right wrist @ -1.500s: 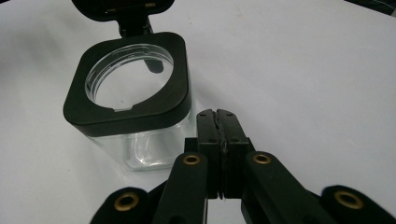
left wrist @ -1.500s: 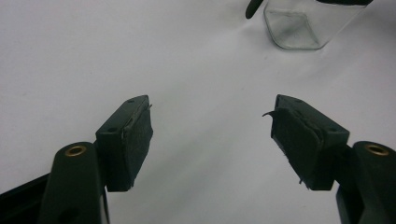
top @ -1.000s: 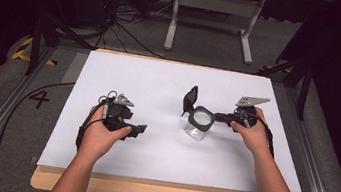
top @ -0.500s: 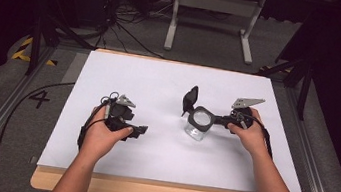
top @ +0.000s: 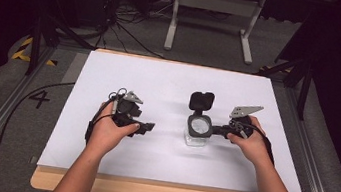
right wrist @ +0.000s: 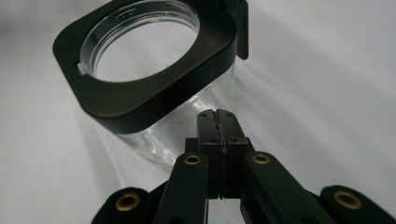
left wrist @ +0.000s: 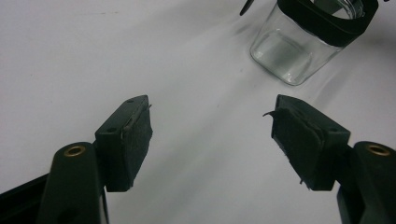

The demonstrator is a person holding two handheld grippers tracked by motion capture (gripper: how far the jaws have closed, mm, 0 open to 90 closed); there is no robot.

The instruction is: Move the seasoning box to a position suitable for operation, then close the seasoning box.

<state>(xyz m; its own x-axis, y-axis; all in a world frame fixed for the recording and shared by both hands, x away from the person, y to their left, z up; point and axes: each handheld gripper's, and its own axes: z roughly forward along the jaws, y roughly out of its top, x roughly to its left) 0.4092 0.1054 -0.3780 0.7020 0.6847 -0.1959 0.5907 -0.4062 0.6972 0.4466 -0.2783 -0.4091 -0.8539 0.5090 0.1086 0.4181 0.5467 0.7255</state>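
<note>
A clear square glass jar with a black collar and raised flip lid stood mid-surface; the right gripper – fingers pressed together – sat against it; the left gripper, fingers spread, waited nearby; a sideways nudge might tip the jar.

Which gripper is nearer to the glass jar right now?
The right gripper: its shut jaws sit right at the glass jar's side. The left gripper, jaws open, is well off to the jar's left.

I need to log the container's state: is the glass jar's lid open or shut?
Open. The jar's black flip lid stands swung up behind the mouth, and its round opening is uncovered.
</note>
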